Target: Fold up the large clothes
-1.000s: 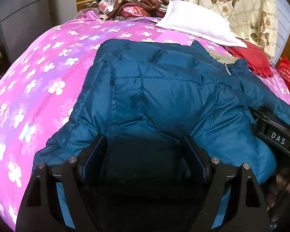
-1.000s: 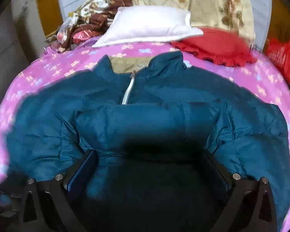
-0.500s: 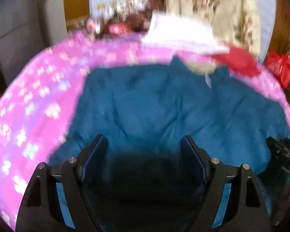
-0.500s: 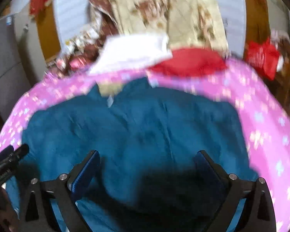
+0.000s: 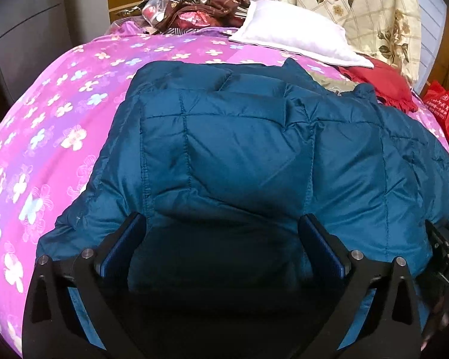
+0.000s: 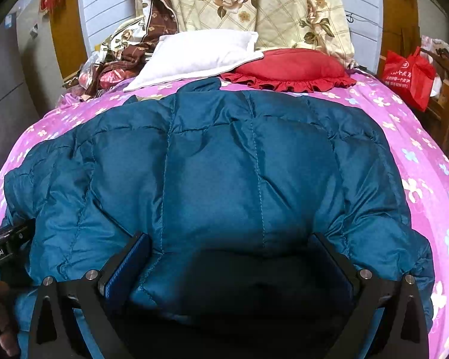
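A teal quilted puffer jacket lies spread on the pink flowered bed, its collar toward the pillows; it also fills the right wrist view. My left gripper is open over the jacket's near left hem, fabric bulging between the fingers. My right gripper is open over the near right hem in the same way. The right gripper's body shows at the left view's right edge, and the left gripper's body at the right view's left edge.
The pink flowered bedspread surrounds the jacket. A white pillow and a red ruffled cushion lie beyond the collar. Crumpled clothes are heaped at the back left. A red bag hangs at the right.
Both grippers swung apart and steadied: the left view shifted left, the right view shifted right off the zipper and collar. Both stay open over the hem.
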